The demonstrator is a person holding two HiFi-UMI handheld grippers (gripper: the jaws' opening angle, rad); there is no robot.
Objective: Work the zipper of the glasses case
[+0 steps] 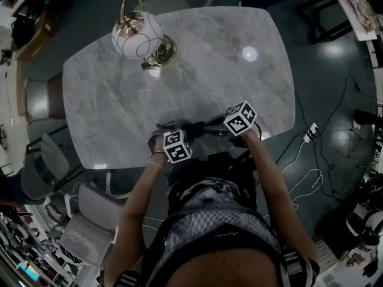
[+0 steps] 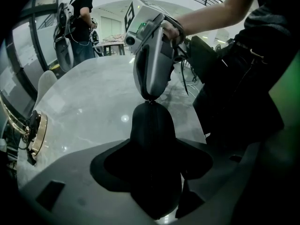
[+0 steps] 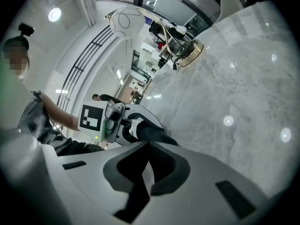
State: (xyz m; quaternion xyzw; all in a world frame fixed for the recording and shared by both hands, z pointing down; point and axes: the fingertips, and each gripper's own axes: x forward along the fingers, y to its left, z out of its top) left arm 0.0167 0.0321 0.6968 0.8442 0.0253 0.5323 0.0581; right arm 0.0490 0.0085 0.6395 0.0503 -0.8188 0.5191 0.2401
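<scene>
A black glasses case (image 2: 152,130) is held over the marble table's (image 1: 209,58) near edge, between my two grippers. My left gripper (image 2: 157,150) is shut on the case's body, with the zipper line running away along its top. My right gripper (image 2: 150,99) meets the case's far end, its tips pinched shut on the small zipper pull there. From the right gripper view, the right gripper (image 3: 149,146) has its jaws together, with the case (image 3: 152,132) and the left gripper (image 3: 126,125) just beyond. In the head view both marker cubes sit close together, the left gripper (image 1: 179,127) beside the right gripper (image 1: 209,126).
A lamp (image 1: 137,34) with a white globe and brass base stands at the table's far left. Chairs (image 1: 42,100) are on the left side. Cables and a power strip (image 1: 311,133) lie on the floor at right. A person (image 2: 79,22) stands in the background.
</scene>
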